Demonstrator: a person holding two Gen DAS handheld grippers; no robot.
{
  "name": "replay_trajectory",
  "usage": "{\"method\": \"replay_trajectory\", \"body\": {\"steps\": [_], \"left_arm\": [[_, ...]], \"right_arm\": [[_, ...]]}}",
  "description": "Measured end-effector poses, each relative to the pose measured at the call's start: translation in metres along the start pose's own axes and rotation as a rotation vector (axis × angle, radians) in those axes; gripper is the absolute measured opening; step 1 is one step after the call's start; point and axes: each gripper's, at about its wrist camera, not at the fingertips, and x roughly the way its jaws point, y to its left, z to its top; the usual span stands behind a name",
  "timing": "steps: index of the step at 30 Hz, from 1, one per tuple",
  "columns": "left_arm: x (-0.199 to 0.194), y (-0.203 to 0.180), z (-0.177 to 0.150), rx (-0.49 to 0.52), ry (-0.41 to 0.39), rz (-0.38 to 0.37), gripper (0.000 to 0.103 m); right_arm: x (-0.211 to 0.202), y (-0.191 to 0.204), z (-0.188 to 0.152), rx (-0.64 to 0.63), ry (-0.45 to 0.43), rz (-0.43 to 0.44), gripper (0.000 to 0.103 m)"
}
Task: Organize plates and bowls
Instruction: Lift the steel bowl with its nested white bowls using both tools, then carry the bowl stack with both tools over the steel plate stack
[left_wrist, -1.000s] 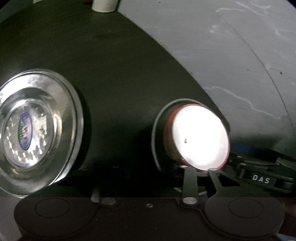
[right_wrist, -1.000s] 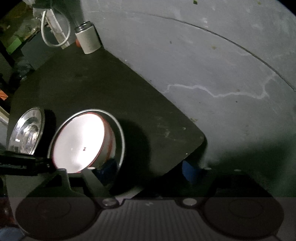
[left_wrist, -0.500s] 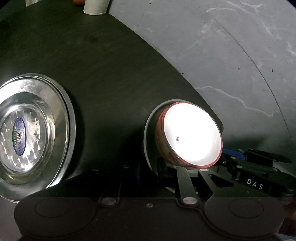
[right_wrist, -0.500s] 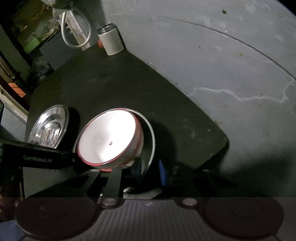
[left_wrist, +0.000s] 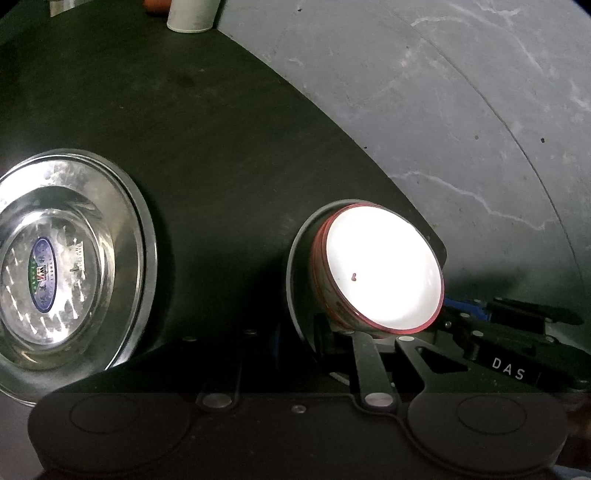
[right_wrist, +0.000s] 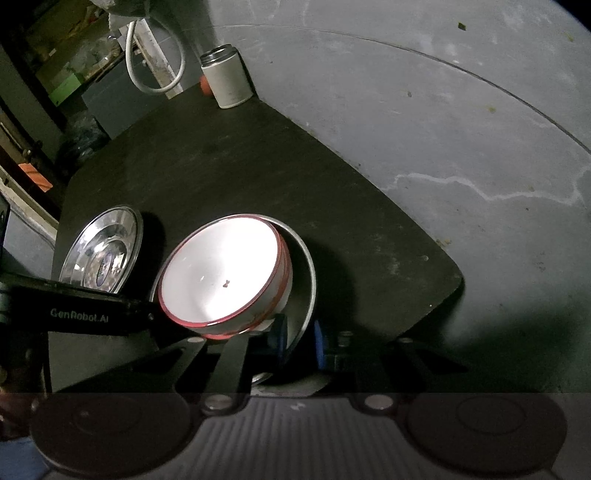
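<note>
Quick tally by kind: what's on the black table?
Steel plates: 2, one bare, one under the bowl
Bowl: 1, white with a red rim
Tin: 1
Total: 4, plus a small orange thing behind the tin that I cannot identify.

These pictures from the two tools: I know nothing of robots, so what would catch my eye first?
The glaring white bowl with a red rim stands out first, sitting in a steel plate near the dark table's front edge. To its left lies a second shiny steel plate with a blue sticker at its middle. At the table's far corner stands a pale can.
</note>
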Motion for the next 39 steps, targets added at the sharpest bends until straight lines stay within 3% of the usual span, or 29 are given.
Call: {"method": "replay_trajectory", "body": {"steps": [17, 39], "left_arm": [[-0.007, 0.002, -0.001, -0.008, -0.027, 0.0, 0.018], [-0.033, 0.013, 0.001, -0.036, -0.125, -0.001, 0.018]], "right_arm": [[-0.002, 0.004, 0.001, -0.02, -0.013, -0.002, 0.017], [-0.006, 0.015, 0.017, -0.067, -0.074, 0.033, 0.017]]}}
